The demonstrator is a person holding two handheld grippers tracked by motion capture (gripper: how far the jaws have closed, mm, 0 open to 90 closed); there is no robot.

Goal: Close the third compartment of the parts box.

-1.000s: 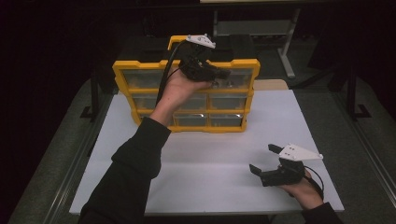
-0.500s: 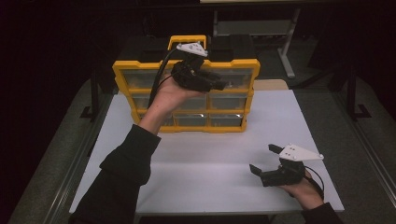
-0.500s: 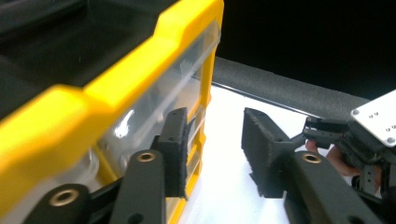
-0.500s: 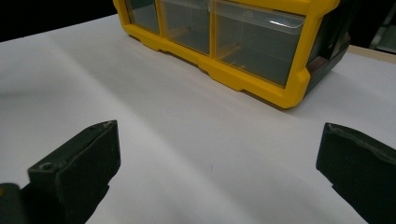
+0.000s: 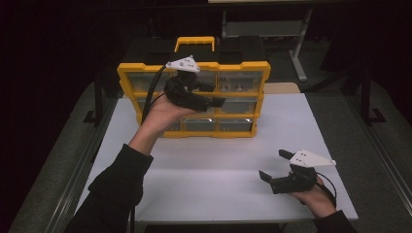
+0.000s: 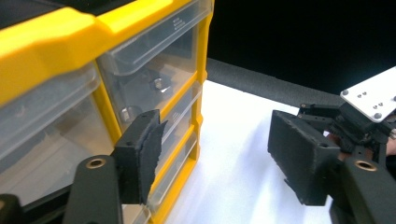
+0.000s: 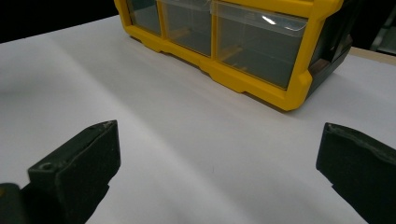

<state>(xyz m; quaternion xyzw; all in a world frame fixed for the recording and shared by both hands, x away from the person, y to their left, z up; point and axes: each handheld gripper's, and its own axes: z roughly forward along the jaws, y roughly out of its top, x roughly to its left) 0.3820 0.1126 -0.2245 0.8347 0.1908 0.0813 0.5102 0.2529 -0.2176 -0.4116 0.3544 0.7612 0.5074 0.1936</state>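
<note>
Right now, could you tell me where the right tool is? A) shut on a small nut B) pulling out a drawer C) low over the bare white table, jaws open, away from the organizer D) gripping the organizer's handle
C: the right tool sits low over the white table with jaws spread, apart from the yellow organizer.

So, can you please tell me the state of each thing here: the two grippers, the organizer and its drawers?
Left gripper: open, held up in front of the organizer's drawers, holding nothing.
Right gripper: open, low over the white table, holding nothing.
Yellow drawer organizer: standing upright at the table's far side.
Clear drawers: all appear pushed in.
</note>
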